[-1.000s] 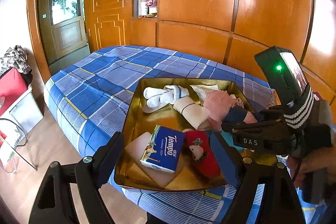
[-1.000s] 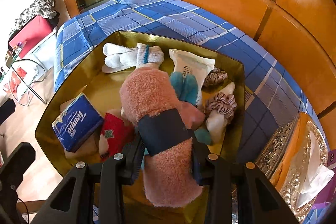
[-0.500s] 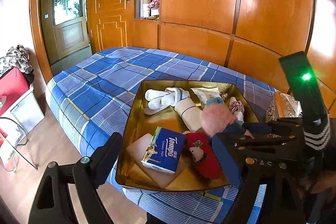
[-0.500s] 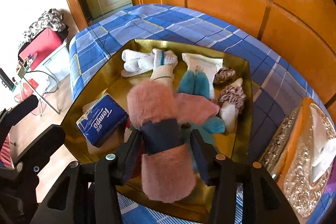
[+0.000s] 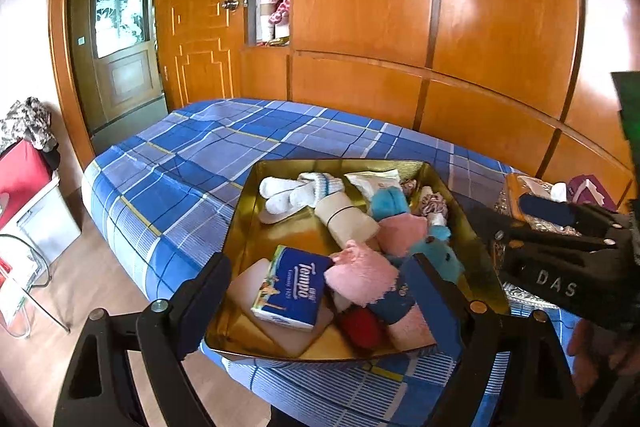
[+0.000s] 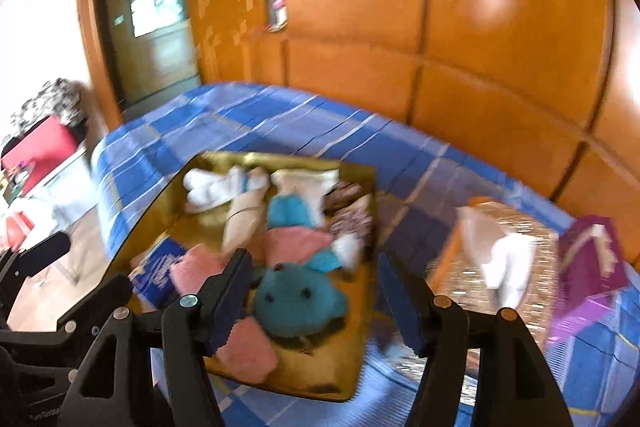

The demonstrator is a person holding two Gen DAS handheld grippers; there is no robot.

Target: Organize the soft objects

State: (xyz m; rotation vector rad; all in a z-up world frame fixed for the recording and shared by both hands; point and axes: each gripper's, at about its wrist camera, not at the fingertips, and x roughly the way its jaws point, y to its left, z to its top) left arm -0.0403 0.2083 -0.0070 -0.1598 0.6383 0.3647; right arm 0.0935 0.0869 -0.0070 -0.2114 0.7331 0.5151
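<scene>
A gold tray (image 5: 248, 211) sits on the blue plaid bed (image 5: 180, 155) and holds soft things: white socks (image 5: 296, 189), a cream roll (image 5: 346, 223), a blue Tempo tissue pack (image 5: 292, 287), a red sock (image 5: 360, 325), a teal plush (image 6: 298, 297) and a fluffy pink slipper (image 5: 362, 279) lying near the tray's front. My left gripper (image 5: 320, 307) is open and empty at the tray's near edge. My right gripper (image 6: 316, 295) is open and empty, raised over the tray's front right; it shows at the right of the left wrist view (image 5: 560, 247).
An ornate gold tissue box (image 6: 504, 255) and a purple box (image 6: 592, 259) sit on the bed right of the tray. Wooden wardrobe panels (image 5: 400, 27) stand behind the bed. A red case (image 5: 20, 175) and a wire rack stand on the floor at left.
My right gripper has opened and let go of the pink slipper, which now lies in the tray's front. The right gripper has lifted and swung right; its view is blurred.
</scene>
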